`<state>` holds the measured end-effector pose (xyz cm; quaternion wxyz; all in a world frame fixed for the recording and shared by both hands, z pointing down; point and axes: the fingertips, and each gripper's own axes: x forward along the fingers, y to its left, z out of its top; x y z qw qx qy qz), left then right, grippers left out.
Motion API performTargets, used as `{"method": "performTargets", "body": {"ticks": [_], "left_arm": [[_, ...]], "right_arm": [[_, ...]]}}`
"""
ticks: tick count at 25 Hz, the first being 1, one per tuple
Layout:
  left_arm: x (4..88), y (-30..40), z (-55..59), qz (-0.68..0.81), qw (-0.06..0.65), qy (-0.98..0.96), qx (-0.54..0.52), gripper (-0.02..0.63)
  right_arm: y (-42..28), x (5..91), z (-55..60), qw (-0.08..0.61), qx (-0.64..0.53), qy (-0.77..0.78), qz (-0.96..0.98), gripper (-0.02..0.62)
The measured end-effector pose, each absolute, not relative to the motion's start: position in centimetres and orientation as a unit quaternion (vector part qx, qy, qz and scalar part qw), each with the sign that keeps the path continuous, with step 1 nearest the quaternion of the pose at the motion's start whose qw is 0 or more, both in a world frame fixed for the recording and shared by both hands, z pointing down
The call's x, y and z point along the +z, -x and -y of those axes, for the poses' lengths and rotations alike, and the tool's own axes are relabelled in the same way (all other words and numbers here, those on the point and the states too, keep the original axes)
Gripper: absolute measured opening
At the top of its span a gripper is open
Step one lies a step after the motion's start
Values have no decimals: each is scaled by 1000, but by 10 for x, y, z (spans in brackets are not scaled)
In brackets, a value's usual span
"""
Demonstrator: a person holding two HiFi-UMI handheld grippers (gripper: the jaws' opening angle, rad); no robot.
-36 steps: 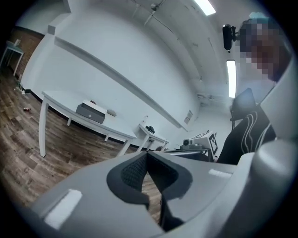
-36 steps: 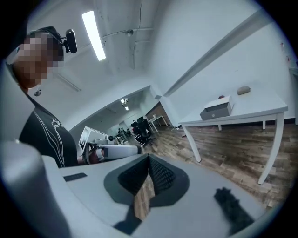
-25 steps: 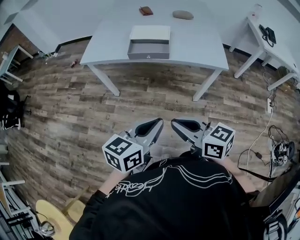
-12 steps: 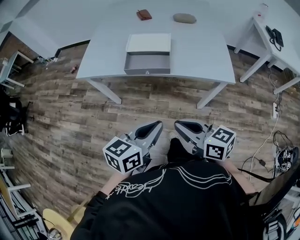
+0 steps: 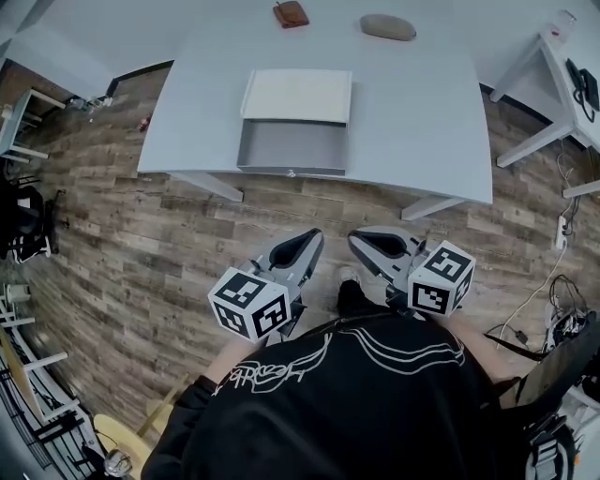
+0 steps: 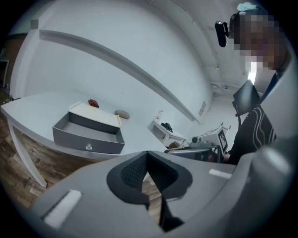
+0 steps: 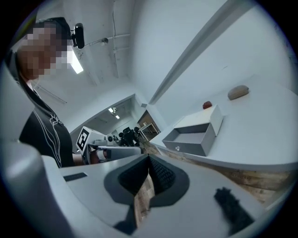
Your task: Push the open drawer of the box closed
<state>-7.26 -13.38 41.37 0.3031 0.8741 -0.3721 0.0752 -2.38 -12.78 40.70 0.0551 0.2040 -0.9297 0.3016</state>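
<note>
A white box [image 5: 298,94] stands on the white table [image 5: 422,112], and its grey drawer [image 5: 292,148] is pulled out toward me, knob [image 5: 292,172] at the table's front edge. Both grippers hang close to my body over the wooden floor, well short of the table. The left gripper [image 5: 305,244] is shut and holds nothing, and so does the shut right gripper [image 5: 364,242]. In the left gripper view the drawer [image 6: 88,135] lies ahead to the left of the gripper [image 6: 147,156]. In the right gripper view the drawer [image 7: 188,137] lies ahead to the right of the gripper [image 7: 149,160].
A small brown object [image 5: 291,13] and a grey oval object [image 5: 387,26] lie at the table's far side. The table legs [image 5: 211,186] slant to the floor. A second white table [image 5: 553,66] with a black phone stands at the right; cables [image 5: 539,319] lie on the floor.
The table and box have come nearer and sit lower in the head view. Both grippers stay shut in front of my body.
</note>
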Motion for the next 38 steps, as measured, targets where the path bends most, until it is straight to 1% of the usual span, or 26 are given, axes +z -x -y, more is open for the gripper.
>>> {"method": "performTargets", "body": {"ticks": [4,8,10,12,15,16,19,25,31,38], "left_arm": [[428,81,171,408,298,-859,89,8],[444,103,197,461,271,-837,119,9],[458,114,206,480,269,-824,136,51],[474,120,213,494,277,-811,149,57],[495,124,220,509,282,-796,165,111],[501,125,223,513,281,-793,172,117],[517,130,234,523,283,-783,182,121],[538,141,250,544,306,-763,167,121],[541,142,261,546,301,-765,164,120],[541,140,262,527,298,-780,158,81]], "right_arm": [[12,411,163,57,301,-194,932,8],[8,414,188,60,291,-187,936,8],[9,415,193,62,290,-184,937,8],[9,418,194,64,294,-183,936,8],[9,420,193,72,296,-177,936,8],[9,420,194,74,295,-175,936,8],[7,420,202,80,290,-180,937,8],[1,426,214,98,295,-185,932,8],[8,431,223,107,302,-181,930,8],[9,438,227,114,310,-188,925,8]]}}
